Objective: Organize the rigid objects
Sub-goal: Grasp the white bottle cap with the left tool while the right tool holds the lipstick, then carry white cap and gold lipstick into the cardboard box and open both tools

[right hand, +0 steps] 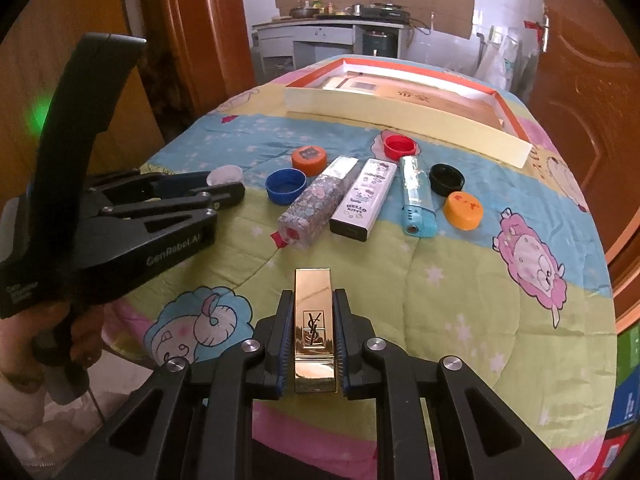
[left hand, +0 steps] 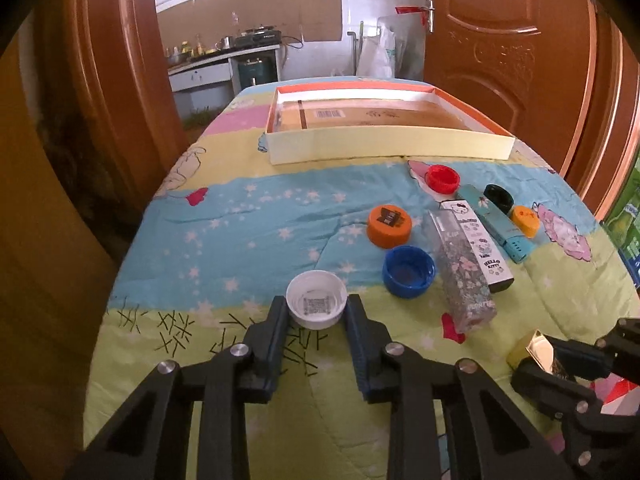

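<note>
My left gripper [left hand: 317, 309] has a finger on each side of an upturned white cap [left hand: 317, 300] on the quilt, and both pads touch its rim. In the right wrist view the same left gripper [right hand: 230, 186] lies at the left with the white cap [right hand: 225, 175] at its tips. My right gripper [right hand: 313, 300] is shut on a gold lipstick case [right hand: 314, 320], held lengthwise just above the quilt. Loose on the quilt lie an orange cap [left hand: 389, 226], a blue cap [left hand: 408, 272], a red cap [left hand: 442, 178], a black cap [left hand: 498, 197] and three slim boxes [left hand: 464, 276].
A shallow cream box with an orange rim [left hand: 384, 145] sits open at the far end of the bed, with a flat carton inside. Brown doors [left hand: 520, 52] flank the bed on both sides. A hand [right hand: 60, 332] holds the left gripper's handle.
</note>
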